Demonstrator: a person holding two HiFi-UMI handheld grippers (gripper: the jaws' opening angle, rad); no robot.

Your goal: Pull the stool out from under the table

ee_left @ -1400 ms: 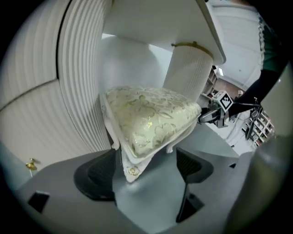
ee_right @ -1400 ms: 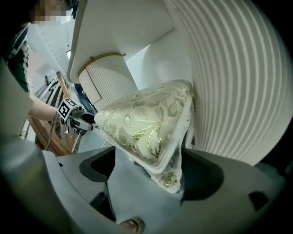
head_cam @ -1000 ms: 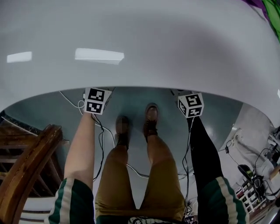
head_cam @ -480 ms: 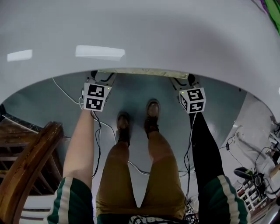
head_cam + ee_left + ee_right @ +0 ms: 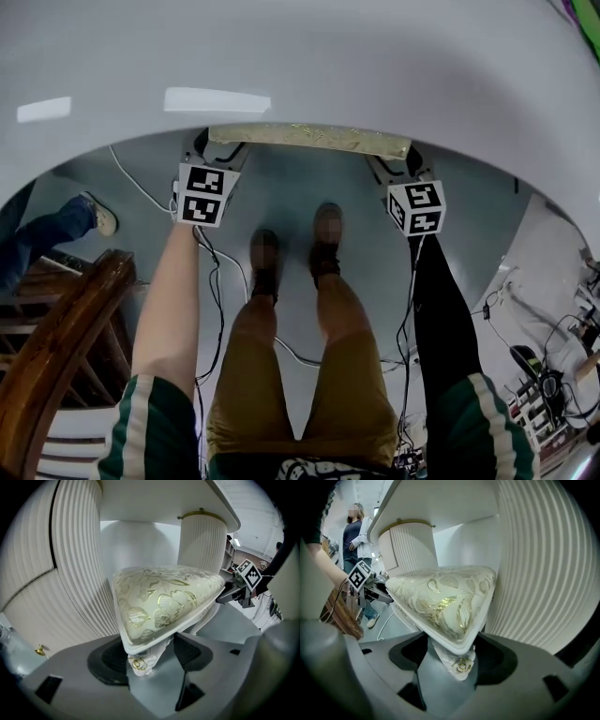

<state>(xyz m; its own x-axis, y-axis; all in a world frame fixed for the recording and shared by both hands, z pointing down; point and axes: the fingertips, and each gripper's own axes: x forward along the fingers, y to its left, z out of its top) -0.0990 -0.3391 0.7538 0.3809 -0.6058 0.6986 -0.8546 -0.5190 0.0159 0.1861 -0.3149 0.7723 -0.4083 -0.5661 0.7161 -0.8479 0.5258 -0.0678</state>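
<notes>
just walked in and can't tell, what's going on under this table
A person standing at the white table holds a gripper in each hand. The left gripper and right gripper each clamp a corner of the cream-and-gold stool, their jaws having just been closing on it. The stool's front edge pokes out from under the table's rim.

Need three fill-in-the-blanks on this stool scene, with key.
The stool pokes out from under the white ____. Its cushion is cream with ____ flowers. In the head view, the wooden chair is lower ____.
Missing: table, gold, left.
</notes>
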